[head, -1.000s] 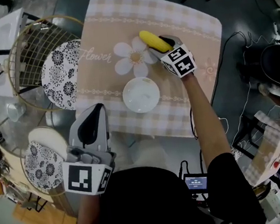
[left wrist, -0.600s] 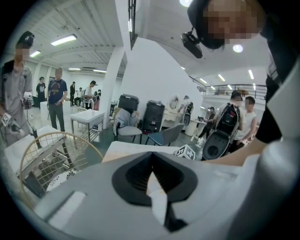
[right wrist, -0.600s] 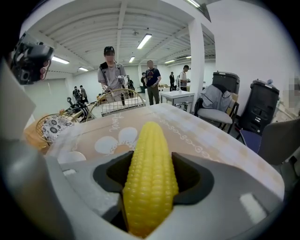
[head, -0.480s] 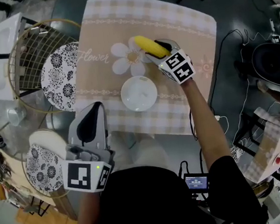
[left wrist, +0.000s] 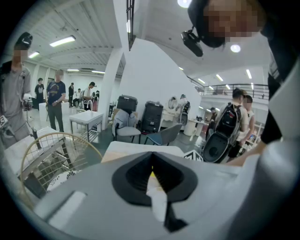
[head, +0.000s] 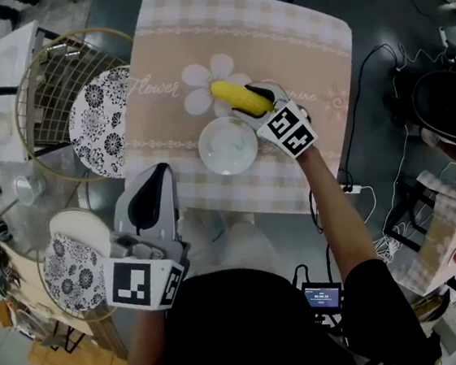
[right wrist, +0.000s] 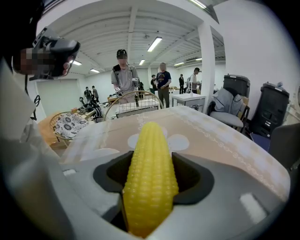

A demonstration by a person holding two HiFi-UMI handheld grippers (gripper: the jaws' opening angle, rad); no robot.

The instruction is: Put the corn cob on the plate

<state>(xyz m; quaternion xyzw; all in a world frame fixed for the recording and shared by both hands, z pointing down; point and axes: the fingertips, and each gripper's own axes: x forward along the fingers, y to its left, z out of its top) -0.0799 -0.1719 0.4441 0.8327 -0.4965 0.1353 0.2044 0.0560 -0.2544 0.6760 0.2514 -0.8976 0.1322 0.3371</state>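
Yellow corn cob (head: 239, 96), in right gripper (head: 252, 106)

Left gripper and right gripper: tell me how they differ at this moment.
The right gripper is closed on the corn cob; the left gripper has its jaws together with nothing between them. The right gripper is out over the table, beside the white plate, while the left gripper sits off the table's near edge, close to the person's body. Both are the same grey hand-held design.

Wire basket (head: 45, 84) beside checked tablecloth (head: 294, 47)
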